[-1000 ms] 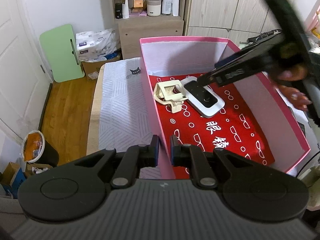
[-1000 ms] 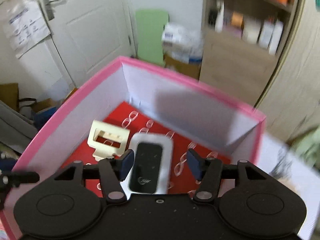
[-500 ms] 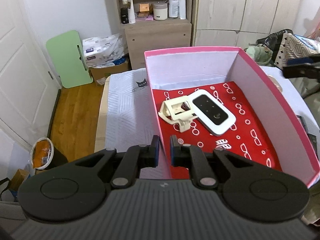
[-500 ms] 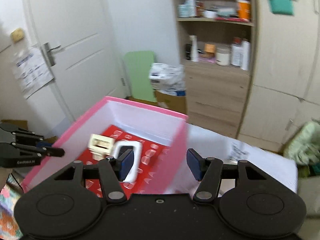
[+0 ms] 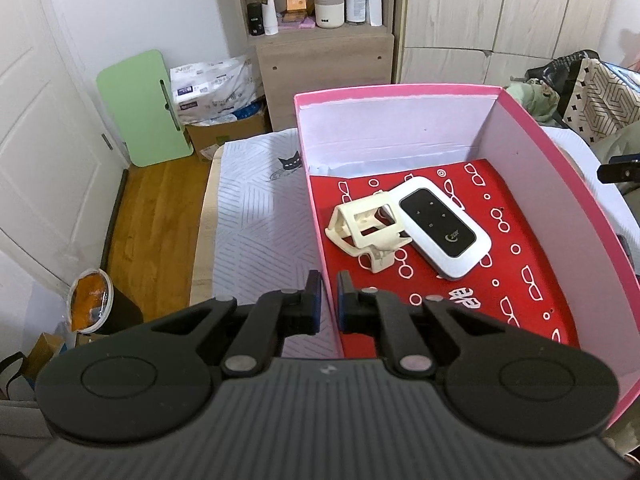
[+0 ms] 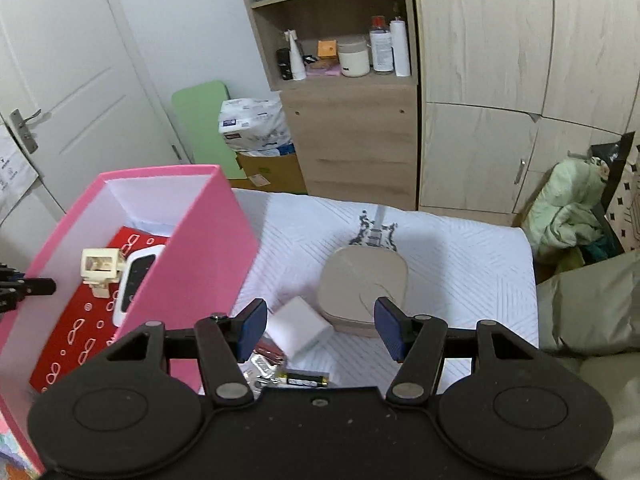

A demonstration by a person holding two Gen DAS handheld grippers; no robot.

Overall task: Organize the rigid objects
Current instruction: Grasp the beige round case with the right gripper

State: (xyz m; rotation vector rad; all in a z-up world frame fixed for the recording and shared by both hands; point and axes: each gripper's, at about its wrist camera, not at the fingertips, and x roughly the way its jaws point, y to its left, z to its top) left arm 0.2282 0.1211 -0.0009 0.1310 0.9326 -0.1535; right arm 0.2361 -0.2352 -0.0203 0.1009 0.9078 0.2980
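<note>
Left gripper (image 5: 329,304) clamped on the near wall of the pink box (image 5: 400,94), right gripper (image 6: 320,330) held wide and empty above the white quilted bed cover (image 6: 460,248), white router (image 5: 440,230) and cream bracket (image 5: 370,228) laid touching inside the box, beige case (image 6: 362,280), white block (image 6: 300,326) and battery (image 6: 306,380) left on the cover, wooden shelf unit (image 6: 340,128) behind.

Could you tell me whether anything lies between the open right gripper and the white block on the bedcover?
Nothing visible does: the right gripper hangs open with the white block showing in the gap between its fingers. The beige case lies just behind the block, and a battery nearer.
</note>
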